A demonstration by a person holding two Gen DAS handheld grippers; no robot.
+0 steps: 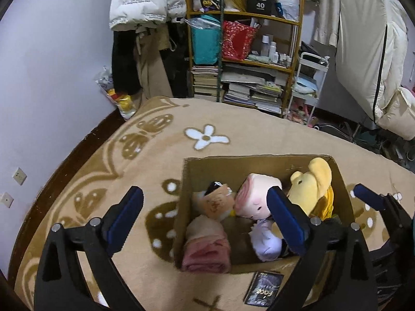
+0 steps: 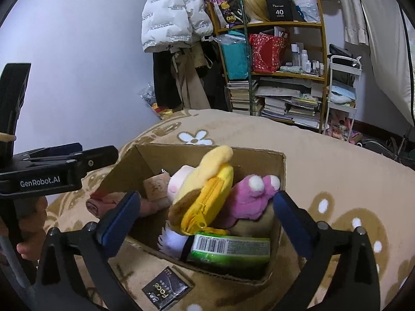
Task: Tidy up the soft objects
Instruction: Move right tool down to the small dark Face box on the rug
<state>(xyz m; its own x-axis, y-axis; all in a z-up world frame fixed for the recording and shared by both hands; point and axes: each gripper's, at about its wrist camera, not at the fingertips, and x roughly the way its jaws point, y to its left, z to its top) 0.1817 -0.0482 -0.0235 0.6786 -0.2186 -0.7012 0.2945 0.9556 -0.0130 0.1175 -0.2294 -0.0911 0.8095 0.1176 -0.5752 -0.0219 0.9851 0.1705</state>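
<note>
An open cardboard box point(image 1: 207, 162) point(image 2: 281, 181) sits on a tan patterned blanket. Inside lie a yellow bear plush point(image 1: 311, 184) point(image 2: 207, 181), a pink-and-white plush point(image 1: 255, 197), a rolled pink cloth point(image 1: 206, 246), a small tan plush point(image 1: 215, 202), a white plush point(image 1: 267, 241) point(image 2: 172, 239), a magenta plush point(image 2: 249, 199) and a green packet point(image 2: 230, 248). My left gripper point(image 1: 205, 220) is open and empty above the box's near left side. My right gripper point(image 2: 205, 223) is open and empty above the box's near edge; one of its fingers point(image 1: 368, 197) shows in the left wrist view.
A black "face" packet point(image 1: 263, 289) point(image 2: 164, 290) lies on the blanket in front of the box. Behind the bed stand a wooden shelf point(image 1: 243, 59) with books and bags, hanging coats point(image 1: 145, 2) and a white cart point(image 1: 308, 83). The left gripper's body point(image 2: 52, 173) is at the left in the right wrist view.
</note>
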